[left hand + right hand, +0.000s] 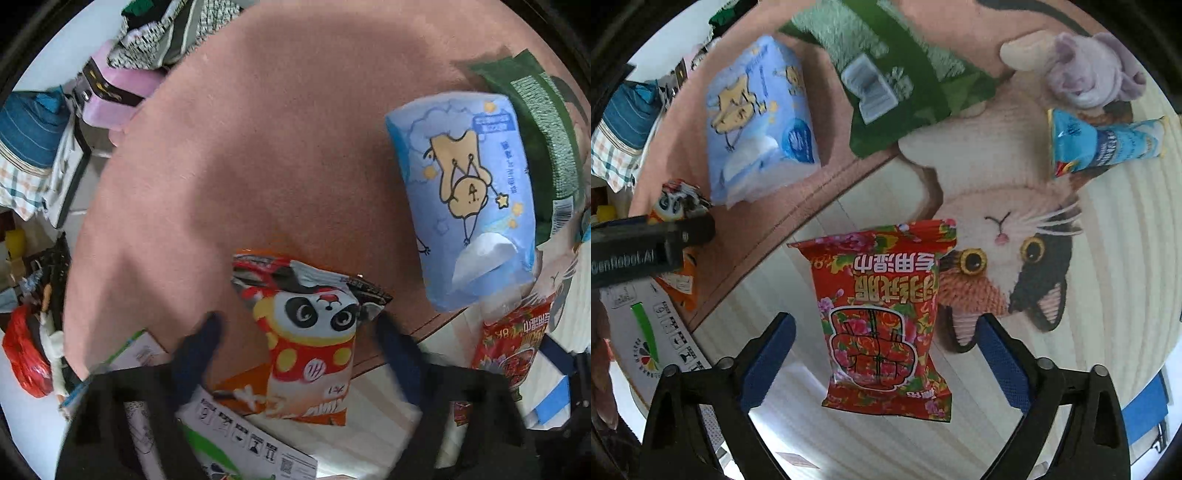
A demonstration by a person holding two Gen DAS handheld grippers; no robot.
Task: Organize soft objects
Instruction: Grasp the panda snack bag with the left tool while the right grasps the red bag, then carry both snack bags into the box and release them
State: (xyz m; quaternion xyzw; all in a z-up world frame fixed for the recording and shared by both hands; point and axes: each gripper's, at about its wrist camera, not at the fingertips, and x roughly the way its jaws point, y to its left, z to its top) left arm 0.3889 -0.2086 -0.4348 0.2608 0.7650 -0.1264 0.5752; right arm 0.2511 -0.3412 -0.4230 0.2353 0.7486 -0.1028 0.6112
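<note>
My left gripper (299, 332) is open, its fingers on either side of an orange panda snack bag (310, 339) lying at the pink mat's near edge. My right gripper (884, 332) is open around a red floral wipes pack (882, 321) lying on the cat rug (1108, 280). A blue tissue pack (469, 195) lies on the pink mat (258, 129), also in the right wrist view (757, 122). A green pack (897, 81) lies beyond it. A purple plush (1093, 74) and a blue tube pack (1104, 144) lie far right.
A white cardboard box (240, 439) sits under the left gripper. Clutter lines the left: a pink box (118, 96), folded clothes (29, 147) and a red bag (26, 354). The left gripper body (646, 247) shows at the right view's left edge.
</note>
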